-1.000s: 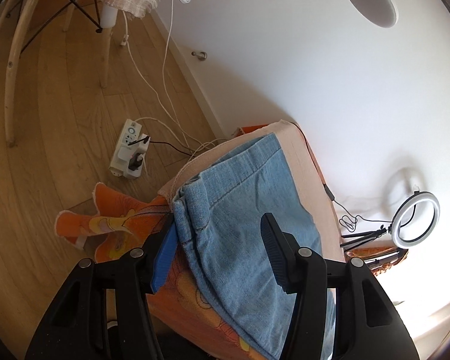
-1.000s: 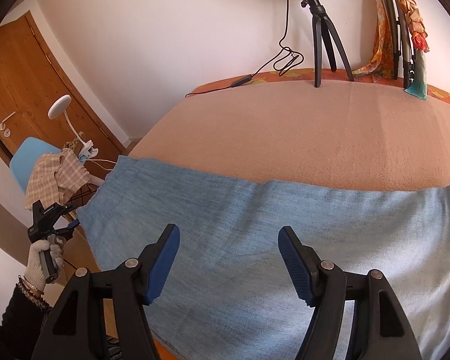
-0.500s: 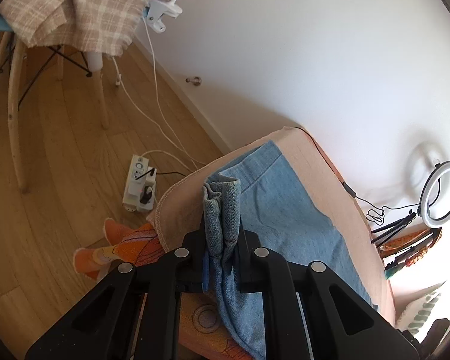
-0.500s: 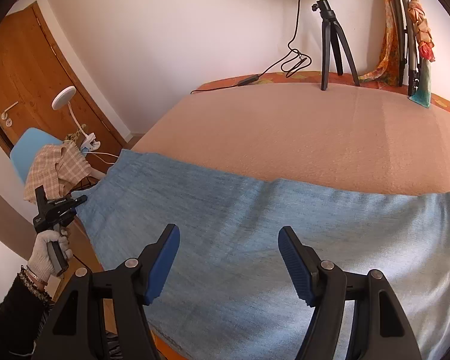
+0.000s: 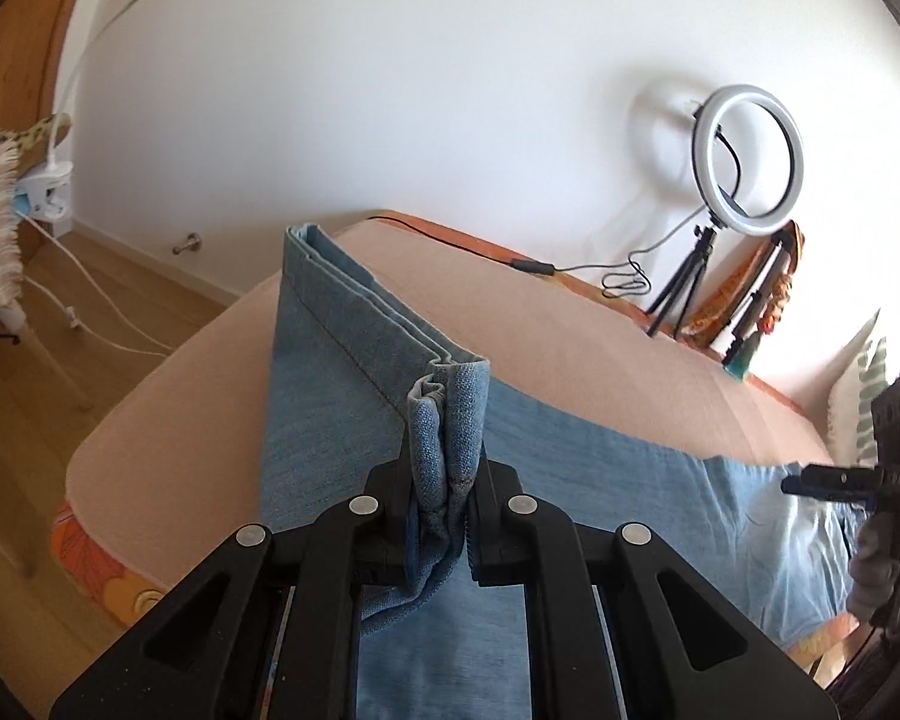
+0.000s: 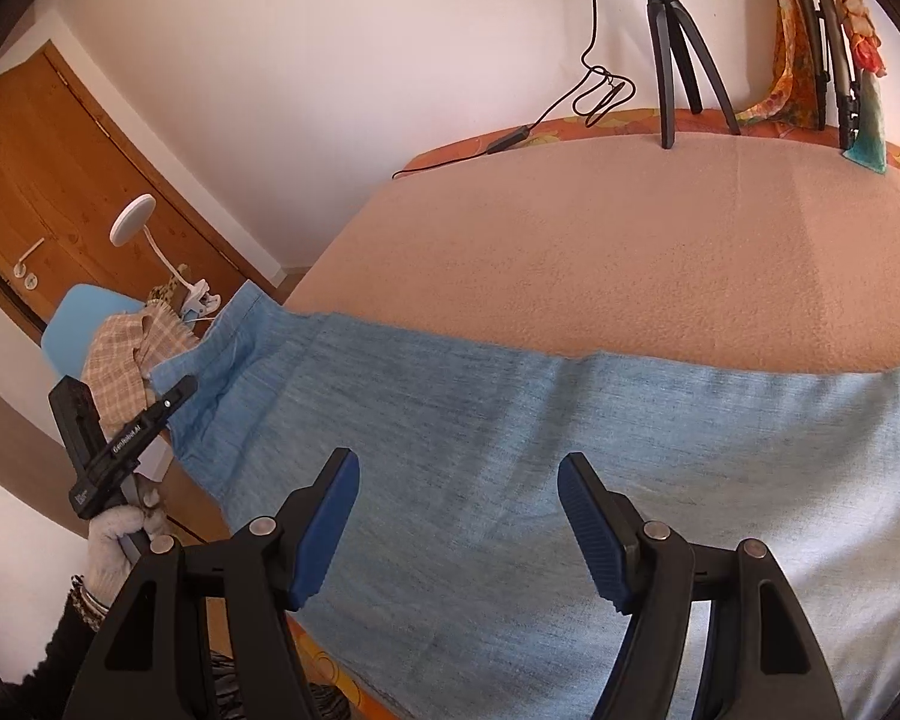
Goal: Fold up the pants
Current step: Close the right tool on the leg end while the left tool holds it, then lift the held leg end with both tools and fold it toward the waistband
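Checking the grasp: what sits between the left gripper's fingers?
A bunched hem of the jeans, clamped by the left gripper, seen in the left wrist view.

Black grippers, blue ribbed fingers (image 6: 324, 531), silver screws; white knit glove (image 6: 111, 546), black sleeve (image 6: 60, 648).

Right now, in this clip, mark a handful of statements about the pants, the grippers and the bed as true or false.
1. The left gripper is shut on the pants. True.
2. The right gripper grips the pants. False: its jaws are opening, nothing pinched between them.
3. The pants lie on a pink blanket. True.
4. The ring light lies flat on the floor. False: it stands on a tripod at the bed's far edge.
5. The held end is lifted off the bed. True.
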`<state>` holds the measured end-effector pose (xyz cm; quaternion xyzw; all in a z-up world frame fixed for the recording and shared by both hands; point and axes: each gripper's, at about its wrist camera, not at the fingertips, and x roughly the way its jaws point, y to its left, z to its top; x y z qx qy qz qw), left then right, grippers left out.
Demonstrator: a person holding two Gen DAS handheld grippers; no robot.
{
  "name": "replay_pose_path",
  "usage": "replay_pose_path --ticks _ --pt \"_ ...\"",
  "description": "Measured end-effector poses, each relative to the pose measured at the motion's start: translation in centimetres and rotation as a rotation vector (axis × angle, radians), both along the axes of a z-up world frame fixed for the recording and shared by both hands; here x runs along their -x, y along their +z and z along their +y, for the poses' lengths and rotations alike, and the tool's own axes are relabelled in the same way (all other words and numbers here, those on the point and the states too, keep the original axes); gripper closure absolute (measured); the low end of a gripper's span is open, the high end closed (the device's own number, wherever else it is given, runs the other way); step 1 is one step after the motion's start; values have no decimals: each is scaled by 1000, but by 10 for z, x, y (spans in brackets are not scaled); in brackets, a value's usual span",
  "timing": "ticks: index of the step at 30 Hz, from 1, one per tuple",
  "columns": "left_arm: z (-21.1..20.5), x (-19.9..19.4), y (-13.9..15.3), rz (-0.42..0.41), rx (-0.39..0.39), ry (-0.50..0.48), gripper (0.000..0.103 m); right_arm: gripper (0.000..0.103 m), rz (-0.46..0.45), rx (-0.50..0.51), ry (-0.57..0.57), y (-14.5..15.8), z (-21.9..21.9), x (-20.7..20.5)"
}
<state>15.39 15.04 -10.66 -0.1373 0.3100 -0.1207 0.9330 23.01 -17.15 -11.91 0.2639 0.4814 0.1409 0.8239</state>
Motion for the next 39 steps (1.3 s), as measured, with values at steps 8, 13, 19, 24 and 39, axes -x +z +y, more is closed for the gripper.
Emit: replay_pose_path --ticks 8,13,19,24,39 --pt "-35 15 -3 18 24 -146 94 28 115 -251 168 -34 68 -91" --pt "-33 18 2 19 68 -169 94 28 225 -400 177 -64 109 -130" --pt "-40 25 2 18 72 -208 94 34 267 -396 137 -85 142 -168" --pt "-55 28 -2 34 51 -251 94 88 213 -236 160 -73 156 -176" --pt "-146 44 11 48 71 -488 94 97 2 73 41 4 65 -101"
